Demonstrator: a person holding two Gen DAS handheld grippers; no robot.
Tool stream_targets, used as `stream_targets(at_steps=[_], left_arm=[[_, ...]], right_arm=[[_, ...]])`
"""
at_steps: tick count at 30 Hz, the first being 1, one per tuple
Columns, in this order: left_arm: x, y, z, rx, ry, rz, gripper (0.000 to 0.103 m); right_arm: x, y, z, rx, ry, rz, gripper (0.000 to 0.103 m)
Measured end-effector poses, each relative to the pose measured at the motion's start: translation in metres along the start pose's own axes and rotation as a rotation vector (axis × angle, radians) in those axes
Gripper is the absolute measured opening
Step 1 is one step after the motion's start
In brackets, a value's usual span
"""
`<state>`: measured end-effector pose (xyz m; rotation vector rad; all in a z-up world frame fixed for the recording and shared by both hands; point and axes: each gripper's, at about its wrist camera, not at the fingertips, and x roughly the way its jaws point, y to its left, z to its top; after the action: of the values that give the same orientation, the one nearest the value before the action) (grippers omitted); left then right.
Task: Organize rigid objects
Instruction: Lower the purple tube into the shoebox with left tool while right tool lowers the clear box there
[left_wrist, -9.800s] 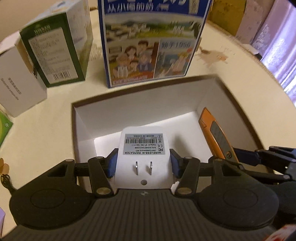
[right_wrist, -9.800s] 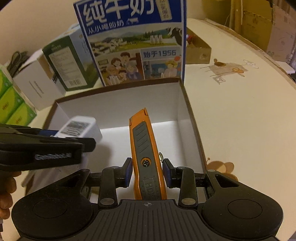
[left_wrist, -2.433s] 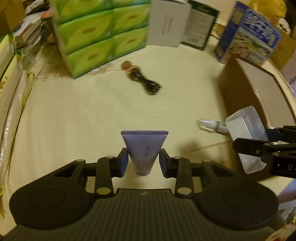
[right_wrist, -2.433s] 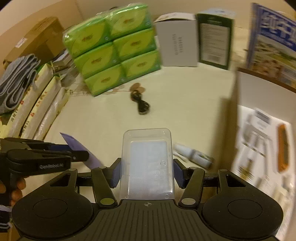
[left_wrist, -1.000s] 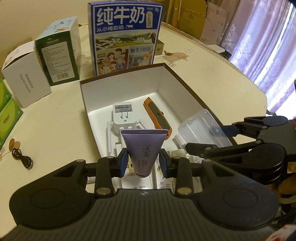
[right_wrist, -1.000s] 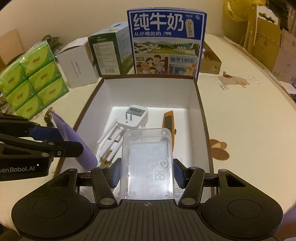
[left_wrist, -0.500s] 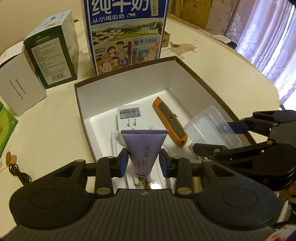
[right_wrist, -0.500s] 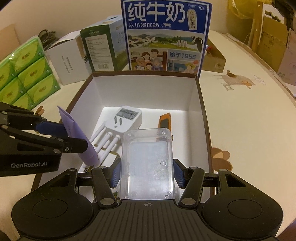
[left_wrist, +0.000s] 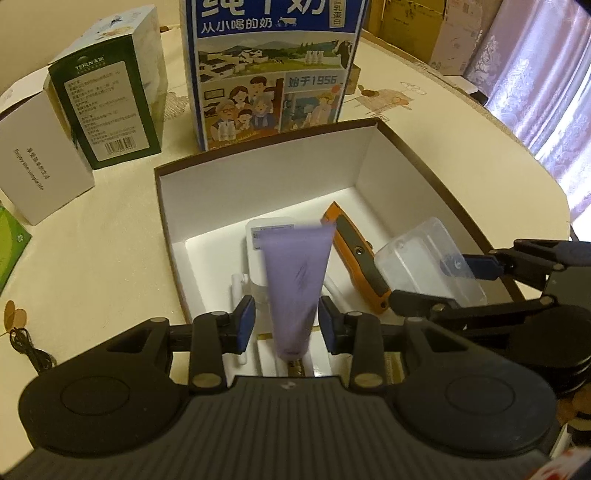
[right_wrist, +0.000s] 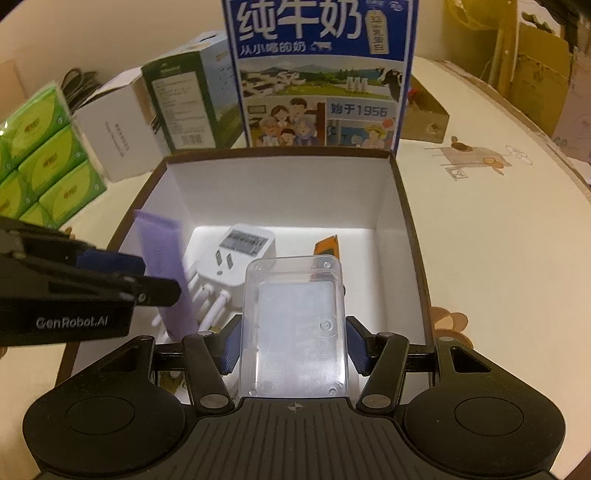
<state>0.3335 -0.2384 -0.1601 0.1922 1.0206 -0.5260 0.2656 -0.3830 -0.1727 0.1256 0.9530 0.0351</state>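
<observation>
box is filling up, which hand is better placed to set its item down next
Probably right. The left gripper already stands open, its purple tube blurred between the fingers over the box. The right gripper grips the clear case above bare floor.

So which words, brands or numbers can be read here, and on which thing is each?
"纯牛奶", "从小喝的奶", "始于1956": blue milk carton.
"GenRobot.AI": left gripper.
"TERUN": green box, its small print unreadable.
White box: one line, too small to read.
Plug label: barcode and print, too blurred.
Purple tube: mark blurred.
</observation>
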Motion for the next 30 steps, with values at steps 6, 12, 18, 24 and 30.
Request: stream_targets(at_steps=[6, 12, 18, 24, 30], left_arm=[[-0.004, 0.005, 0.002, -0.009, -0.008, 0.003, 0.038], [-0.007, 0.005, 0.003, -0.004, -0.014, 0.001, 0.041], [-0.011, 0.002, 0.003, 0.008, -0.02, 0.002, 0.047], [-0.013, 0.002, 0.001, 0.023, -0.015, 0.009, 0.052], [-0.018, 0.001, -0.001, 0.026, -0.022, 0.008, 0.053]], right_arm=[[-0.001, 0.001, 0.005, 0.006, -0.019, -0.005, 0.054], [-0.001, 0.001, 0.006, 0.011, -0.026, -0.013, 0.054], [-0.002, -0.002, 0.007, 0.041, -0.044, -0.04, 0.054], [-0.006, -0.004, 0.005, 0.065, -0.046, -0.046, 0.063], [-0.016, -0.003, 0.0, 0.079, -0.061, -0.043, 0.068]])
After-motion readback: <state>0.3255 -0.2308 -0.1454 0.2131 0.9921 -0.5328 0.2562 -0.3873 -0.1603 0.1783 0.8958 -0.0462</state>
